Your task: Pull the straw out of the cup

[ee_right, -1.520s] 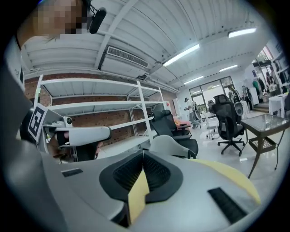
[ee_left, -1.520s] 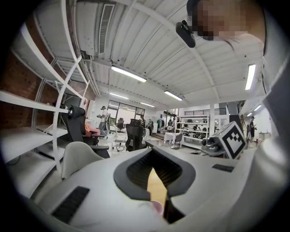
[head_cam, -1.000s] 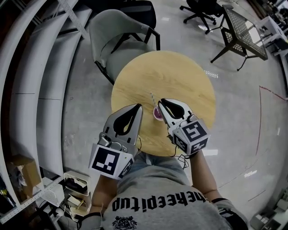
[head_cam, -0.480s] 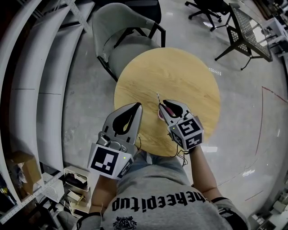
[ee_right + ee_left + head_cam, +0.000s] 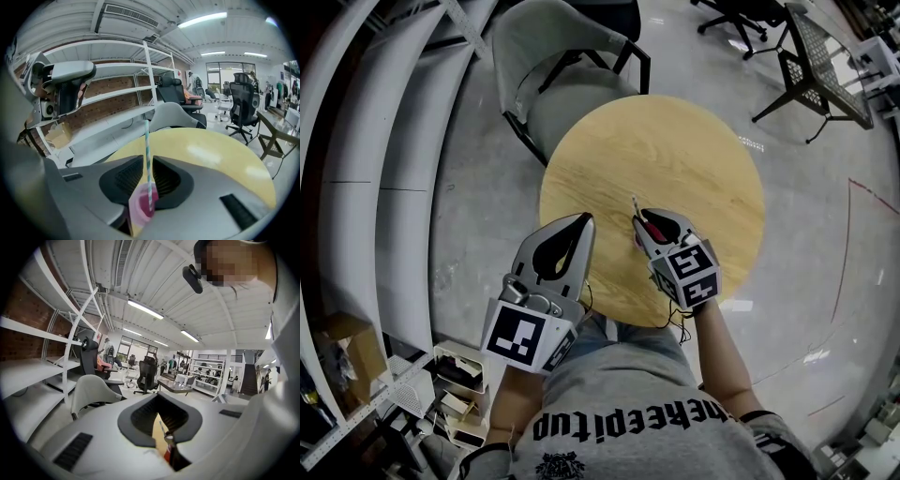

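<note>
White shelving point(image 5: 366, 187) runs down the left side, well apart from the table. The left tool point(image 5: 584, 221) hangs over the near-left edge of the round wooden table point(image 5: 675, 141). Its tips are pressed together and nothing is held between them. Its marker cube point(image 5: 525, 337) sits beyond the table's near edge.

Just to its right, a pink cup point(image 5: 139, 206) stands upright on the near half of the table, about midway between the left and right edges. A straw point(image 5: 146, 140) striped white and teal has its lower end inside the cup. It rises out of the cup, and in the head view it leans toward the far-left edge.

The right tool point(image 5: 639, 216) hangs over the cup, with its jaws clamped on the straw above the cup. The top of the straw sticks out past the tips.

A grey chair point(image 5: 544, 56) stands just beyond the far-left edge of the table. A dark mesh side table point(image 5: 825, 66) stands on the floor off past the far-right edge, well apart.
</note>
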`<state>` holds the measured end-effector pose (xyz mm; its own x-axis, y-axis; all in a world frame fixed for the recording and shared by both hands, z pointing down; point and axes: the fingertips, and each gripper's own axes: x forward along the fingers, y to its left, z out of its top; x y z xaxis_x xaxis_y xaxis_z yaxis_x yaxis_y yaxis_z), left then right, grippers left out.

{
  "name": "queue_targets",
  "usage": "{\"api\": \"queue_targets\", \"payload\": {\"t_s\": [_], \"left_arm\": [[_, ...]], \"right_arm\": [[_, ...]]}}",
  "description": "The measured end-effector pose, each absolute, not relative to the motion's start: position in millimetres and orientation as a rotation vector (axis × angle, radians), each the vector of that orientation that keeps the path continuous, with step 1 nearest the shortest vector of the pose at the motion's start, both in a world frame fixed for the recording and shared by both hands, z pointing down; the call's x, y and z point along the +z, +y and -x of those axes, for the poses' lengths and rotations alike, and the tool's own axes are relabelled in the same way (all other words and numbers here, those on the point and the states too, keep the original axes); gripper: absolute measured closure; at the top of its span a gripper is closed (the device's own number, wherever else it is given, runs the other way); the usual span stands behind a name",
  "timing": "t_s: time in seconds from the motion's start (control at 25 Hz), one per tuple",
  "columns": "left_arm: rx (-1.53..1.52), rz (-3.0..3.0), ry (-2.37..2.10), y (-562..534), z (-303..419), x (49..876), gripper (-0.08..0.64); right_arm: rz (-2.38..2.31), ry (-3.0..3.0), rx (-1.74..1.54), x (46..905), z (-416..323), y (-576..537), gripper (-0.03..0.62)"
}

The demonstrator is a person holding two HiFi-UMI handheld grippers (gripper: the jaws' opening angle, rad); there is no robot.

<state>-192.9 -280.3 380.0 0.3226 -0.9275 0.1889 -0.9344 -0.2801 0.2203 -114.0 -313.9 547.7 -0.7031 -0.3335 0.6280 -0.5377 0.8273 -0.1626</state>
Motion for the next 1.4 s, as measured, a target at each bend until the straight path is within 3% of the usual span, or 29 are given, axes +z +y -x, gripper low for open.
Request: {"api": "queue_targets", "payload": {"t_s": [0.6,1.4], "left_arm": [[0.033,-2.294,-1.653,-281,196,388,0.52],[0.014,-2.441,-1.534,-292,163,366,0.52]], "right_arm": [[-0.651,-2.366,0.43,562,114,-310,0.543],[-0.868,-2.522,0.411,487,88,-318,0.548]]}}
